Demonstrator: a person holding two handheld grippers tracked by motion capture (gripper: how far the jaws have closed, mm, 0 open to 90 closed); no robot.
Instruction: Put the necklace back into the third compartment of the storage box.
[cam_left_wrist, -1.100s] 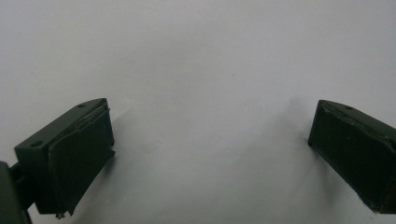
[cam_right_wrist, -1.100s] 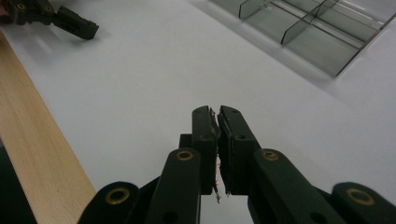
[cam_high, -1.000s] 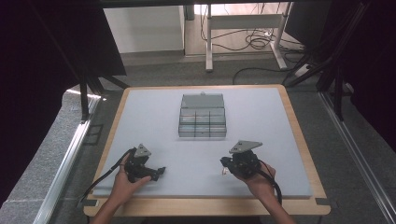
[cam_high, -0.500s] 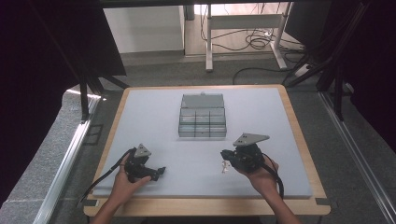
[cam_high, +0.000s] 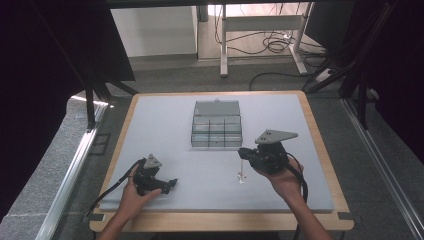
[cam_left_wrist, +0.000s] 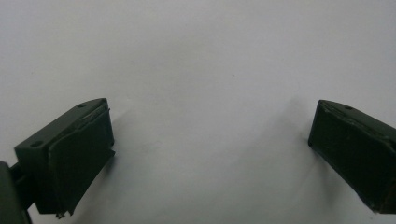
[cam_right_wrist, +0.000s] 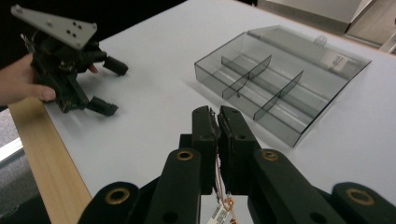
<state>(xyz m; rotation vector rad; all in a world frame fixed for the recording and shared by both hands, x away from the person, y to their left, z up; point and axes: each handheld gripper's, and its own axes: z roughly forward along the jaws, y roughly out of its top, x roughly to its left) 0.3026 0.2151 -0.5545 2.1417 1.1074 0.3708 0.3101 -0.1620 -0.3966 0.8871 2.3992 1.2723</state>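
Observation:
My right gripper is held above the table's right half, shut on a thin wire piece that hangs down from the jaws. In the right gripper view the jaws are pressed together with fine strands between them. A copper coil and a small white tag dangle below them. A smoky clear compartment box with its lid back stands at the table's middle, seen ahead as box. My left gripper rests open on the table at the near left, and the left gripper has bare table between its jaws.
The table is a pale grey mat with a wooden rim. Dark frame posts and cables stand beyond the far edge. A cable trails from each gripper toward the near edge. In the right gripper view the left gripper and its hand lie at the far left.
My right gripper has risen and moved away from the near edge toward the box, carrying the wire piece. The left gripper has stayed where it was.

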